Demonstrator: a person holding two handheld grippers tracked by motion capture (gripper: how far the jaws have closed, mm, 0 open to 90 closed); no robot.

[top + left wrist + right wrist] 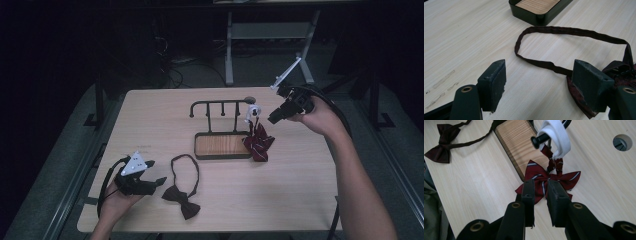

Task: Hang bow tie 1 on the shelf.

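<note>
A dark maroon bow tie point(182, 197) lies flat on the table, its strap loop point(574, 31) stretched toward the rack. My left gripper point(156, 171) rests beside it at the near left, open wide, and its right jaw sits over the bow's edge point(576, 97) with nothing held. A red striped bow tie point(259, 142) hangs by a white band point(556, 135) from the right peg of a black rack point(220, 102). My right gripper point(272, 120) is held in the air just right of that peg. Its jaws stand a narrow gap apart point(541, 185), empty, above the striped bow point(534, 171).
The rack stands on a black tray with a wooden floor point(222, 145) at the table's middle. A round cable hole point(248, 99) is behind the rack. A metal frame point(270, 32) stands on the floor beyond the table's far edge.
</note>
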